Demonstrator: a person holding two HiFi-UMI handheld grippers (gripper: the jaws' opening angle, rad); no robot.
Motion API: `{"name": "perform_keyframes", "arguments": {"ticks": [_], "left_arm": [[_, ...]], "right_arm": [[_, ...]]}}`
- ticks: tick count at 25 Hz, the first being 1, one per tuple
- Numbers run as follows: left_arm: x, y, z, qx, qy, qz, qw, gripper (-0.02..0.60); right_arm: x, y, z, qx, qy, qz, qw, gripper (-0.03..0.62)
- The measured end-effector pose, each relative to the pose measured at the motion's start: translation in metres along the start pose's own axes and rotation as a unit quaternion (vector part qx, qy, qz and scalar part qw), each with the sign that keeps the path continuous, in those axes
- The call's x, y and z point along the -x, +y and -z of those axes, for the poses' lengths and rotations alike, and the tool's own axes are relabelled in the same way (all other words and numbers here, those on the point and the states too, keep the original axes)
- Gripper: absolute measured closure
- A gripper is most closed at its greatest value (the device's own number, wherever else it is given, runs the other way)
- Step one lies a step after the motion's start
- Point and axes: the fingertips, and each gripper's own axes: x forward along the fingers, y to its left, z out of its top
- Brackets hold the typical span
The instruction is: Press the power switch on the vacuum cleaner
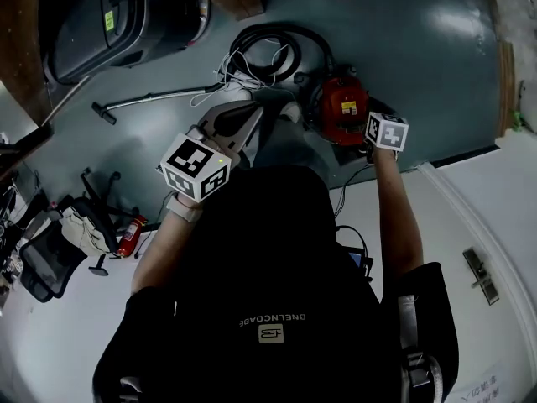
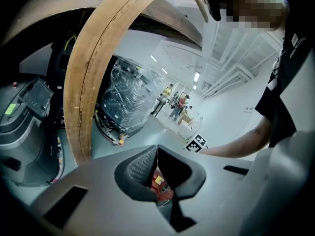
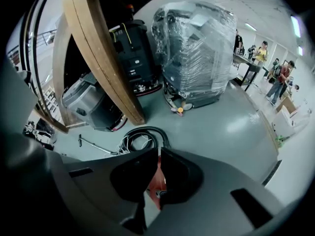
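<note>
Jaws of the left gripper (image 1: pixel 254 117), mid-frame in the head view, closed together on nothing. Jaws of the right gripper (image 3: pixel 159 155) also closed, empty, tips at the red vacuum cleaner (image 1: pixel 340 106) on the floor, right of centre; contact likely, unconfirmed. Black hose (image 1: pixel 281 34) coiled beyond.

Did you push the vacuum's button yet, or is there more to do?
Looks done: the right gripper is beside the round red vacuum cleaner on the floor. In hand: its jaws are shut and aim at the red top; the left gripper, also shut, points there from farther back. Left: the press itself. I cannot see the switch being touched.
</note>
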Motion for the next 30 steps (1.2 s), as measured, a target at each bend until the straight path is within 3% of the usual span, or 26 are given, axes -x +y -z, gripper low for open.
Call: {"name": "perform_keyframes", "arguments": {"ticks": [5,13,23,30], "left_arm": [[0.001,-0.010,-0.029,-0.031,-0.007,0.038,0.9988,0.566],[-0.001,-0.040,-0.075,-0.085,-0.008,0.114,0.9898,0.566],[-0.004,-0.096,-0.140,-0.164,-0.027,0.200,0.9656,0.566],[-0.008,-0.153,-0.148,-0.202,-0.017,0.255,0.9454,0.566]], "right_arm": [[0.061,0.027,-0.027,-0.029,-0.059,-0.013,0.998,0.559],[0.174,0.056,-0.057,-0.083,-0.151,0.011,0.985,0.559],[0.305,0.086,-0.070,-0.129,-0.277,0.056,0.950,0.559],[0.387,0.098,-0.062,-0.141,-0.362,0.087,0.917,0.559]]}}
